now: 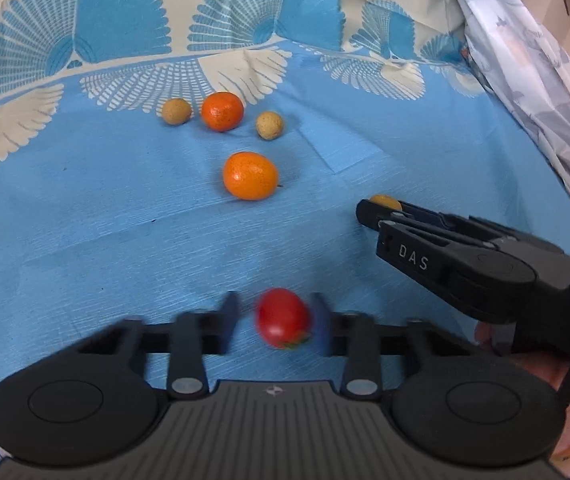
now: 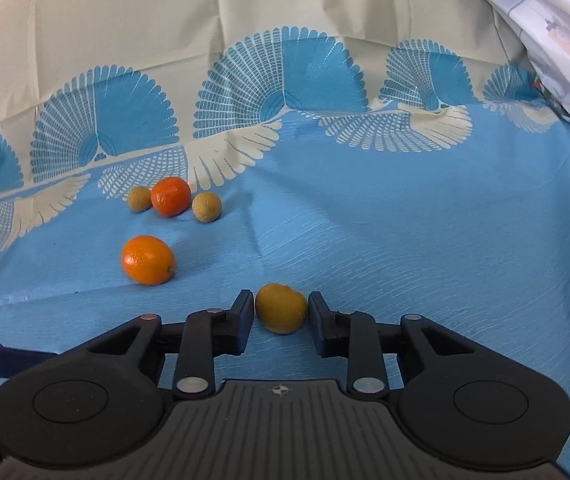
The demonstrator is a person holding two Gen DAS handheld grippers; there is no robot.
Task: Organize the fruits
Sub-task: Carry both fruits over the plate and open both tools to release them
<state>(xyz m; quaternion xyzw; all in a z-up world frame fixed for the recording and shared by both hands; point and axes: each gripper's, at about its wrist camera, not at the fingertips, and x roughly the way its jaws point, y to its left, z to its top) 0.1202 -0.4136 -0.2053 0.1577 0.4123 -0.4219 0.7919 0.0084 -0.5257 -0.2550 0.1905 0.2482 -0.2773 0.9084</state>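
My left gripper [image 1: 275, 322] is open; a red tomato [image 1: 283, 317] sits between its blurred fingers, against the right one and apart from the left. My right gripper [image 2: 281, 312] is shut on a yellow-orange fruit [image 2: 281, 307]; it shows in the left wrist view [image 1: 369, 212] with that fruit [image 1: 385, 202] at its tip. On the blue cloth lie a near orange [image 1: 250, 176] [image 2: 148, 260], a far orange [image 1: 222, 111] [image 2: 170, 196], and two small tan fruits [image 1: 176, 111] [image 1: 269, 125] [image 2: 139, 199] [image 2: 206, 207] beside it.
The blue tablecloth [image 1: 125, 220] has a cream fan-patterned border [image 2: 245, 80] at the back. A pale patterned fabric [image 1: 525, 64] hangs along the right side. A hand [image 1: 557, 372] holds the right gripper.
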